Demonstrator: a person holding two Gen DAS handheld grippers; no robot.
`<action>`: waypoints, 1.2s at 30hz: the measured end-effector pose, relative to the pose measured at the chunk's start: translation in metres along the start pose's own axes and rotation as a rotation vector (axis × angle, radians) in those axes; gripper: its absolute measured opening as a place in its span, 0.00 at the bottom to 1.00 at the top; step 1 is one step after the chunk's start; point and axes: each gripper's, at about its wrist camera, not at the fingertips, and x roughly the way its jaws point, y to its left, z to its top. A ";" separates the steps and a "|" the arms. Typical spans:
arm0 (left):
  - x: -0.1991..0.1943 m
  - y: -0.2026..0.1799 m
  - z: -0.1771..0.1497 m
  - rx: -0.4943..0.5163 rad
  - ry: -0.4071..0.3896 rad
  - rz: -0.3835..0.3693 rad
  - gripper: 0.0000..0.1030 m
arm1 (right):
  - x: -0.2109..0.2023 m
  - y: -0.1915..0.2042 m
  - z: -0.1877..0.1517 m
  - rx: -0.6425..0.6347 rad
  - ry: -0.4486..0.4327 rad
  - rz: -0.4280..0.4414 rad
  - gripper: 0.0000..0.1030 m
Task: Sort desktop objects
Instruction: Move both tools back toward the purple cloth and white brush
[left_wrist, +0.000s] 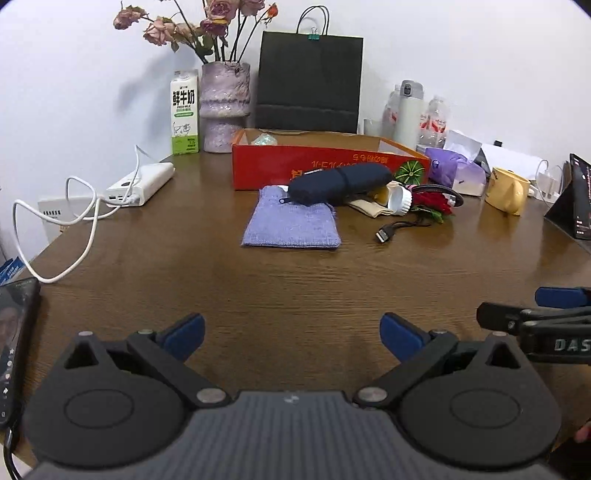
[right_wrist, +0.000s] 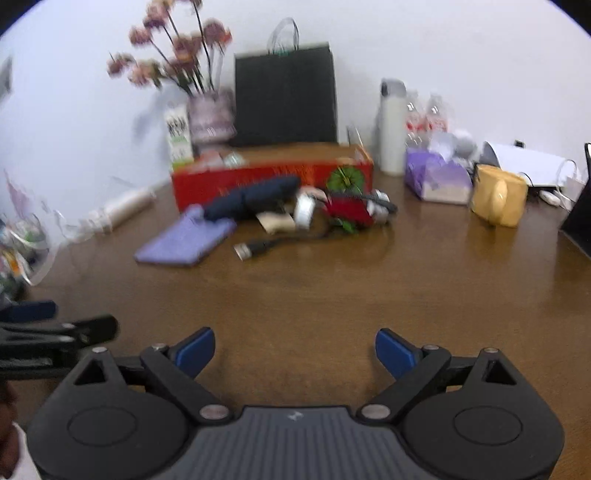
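A red open box (left_wrist: 295, 166) (right_wrist: 221, 184) stands at the middle back of the wooden table. In front of it lie a purple cloth (left_wrist: 291, 223) (right_wrist: 184, 238), a dark blue pouch (left_wrist: 340, 182) (right_wrist: 255, 199), a white jar (left_wrist: 400, 199), a red flower (left_wrist: 432, 203) (right_wrist: 351, 210), a beige item (left_wrist: 369, 208) and a black USB cable (left_wrist: 391, 230) (right_wrist: 255, 249). My left gripper (left_wrist: 291, 334) is open and empty over the near table. My right gripper (right_wrist: 295, 350) is open and empty too, beside the left one.
A milk carton (left_wrist: 184, 114), a vase of dried flowers (left_wrist: 225, 107) and a black paper bag (left_wrist: 308, 81) stand at the back. A white power bank (left_wrist: 142, 184) with cable lies left, a phone (left_wrist: 14, 350) at the near left. A yellow mug (left_wrist: 508, 190), tissue pack (left_wrist: 454, 170) and bottles (left_wrist: 408, 110) are right.
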 end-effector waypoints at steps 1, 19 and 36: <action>0.000 0.000 -0.001 0.005 -0.007 0.008 1.00 | 0.001 0.000 -0.002 0.001 -0.001 -0.007 0.91; 0.089 -0.001 0.080 0.061 0.004 0.007 0.94 | 0.054 -0.014 0.084 0.045 -0.032 0.090 0.47; 0.139 -0.004 0.086 0.025 0.123 0.051 0.08 | 0.177 -0.027 0.122 0.086 0.043 0.077 0.13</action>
